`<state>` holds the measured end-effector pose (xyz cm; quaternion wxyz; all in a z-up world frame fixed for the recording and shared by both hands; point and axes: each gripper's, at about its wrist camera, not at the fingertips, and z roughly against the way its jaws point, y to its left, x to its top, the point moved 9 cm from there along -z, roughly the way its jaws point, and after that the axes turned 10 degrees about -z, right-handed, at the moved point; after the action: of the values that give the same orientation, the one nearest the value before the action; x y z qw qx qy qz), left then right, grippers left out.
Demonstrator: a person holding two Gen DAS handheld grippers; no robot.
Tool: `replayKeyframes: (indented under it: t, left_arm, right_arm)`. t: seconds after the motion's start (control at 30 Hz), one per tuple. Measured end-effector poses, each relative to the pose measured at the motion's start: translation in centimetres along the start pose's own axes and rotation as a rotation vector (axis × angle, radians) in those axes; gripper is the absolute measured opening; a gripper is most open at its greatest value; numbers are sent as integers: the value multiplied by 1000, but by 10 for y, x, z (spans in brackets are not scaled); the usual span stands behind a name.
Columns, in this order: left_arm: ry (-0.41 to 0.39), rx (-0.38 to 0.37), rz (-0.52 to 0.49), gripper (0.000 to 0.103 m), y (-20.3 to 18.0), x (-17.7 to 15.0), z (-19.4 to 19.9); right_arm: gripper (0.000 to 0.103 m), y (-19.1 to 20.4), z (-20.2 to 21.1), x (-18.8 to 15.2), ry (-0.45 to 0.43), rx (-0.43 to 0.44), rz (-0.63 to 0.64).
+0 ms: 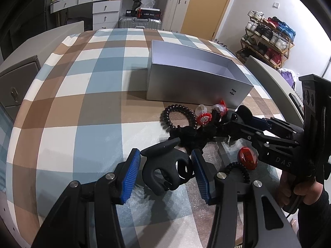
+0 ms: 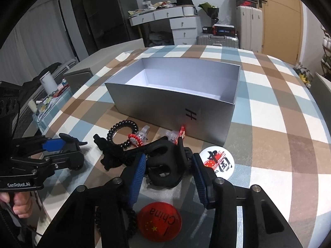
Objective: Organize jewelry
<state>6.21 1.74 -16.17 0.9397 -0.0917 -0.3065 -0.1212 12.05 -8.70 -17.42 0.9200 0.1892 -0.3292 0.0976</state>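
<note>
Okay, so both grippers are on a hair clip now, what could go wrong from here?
1. The right clip in the right gripper sits against the black scrunchie and the red ring; lifting it may drag them along.
2. The left gripper pinches the left clip by its curved sides, so it could twist or slip out.
3. The silver box has a tall front wall close by; a low carry could bump it.

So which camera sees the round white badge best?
The right wrist view: the white badge lies face-up beside the silver box, with its black and red print clear. In the left wrist view I can't find it; the other tongs cover that spot.
</note>
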Motion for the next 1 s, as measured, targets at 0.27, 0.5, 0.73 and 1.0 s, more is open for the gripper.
replayKeyframes:
  t: [0.27, 0.5, 0.73, 1.0]
  left_arm:
    - [-13, 15, -2, 45, 0, 2, 6]
    - [-28, 25, -9, 45, -2, 9, 11]
    - [-59, 31, -16, 45, 2, 29, 15]
    - [-137, 15, -50, 45, 2, 78, 18]
  right_arm:
    - [44, -4, 13, 3, -41, 55, -56]
    - [44, 0, 34, 11, -101, 127, -83]
    - [44, 10, 57, 31, -172, 190, -86]
    - [44, 12, 66, 64, -226, 225, -80]
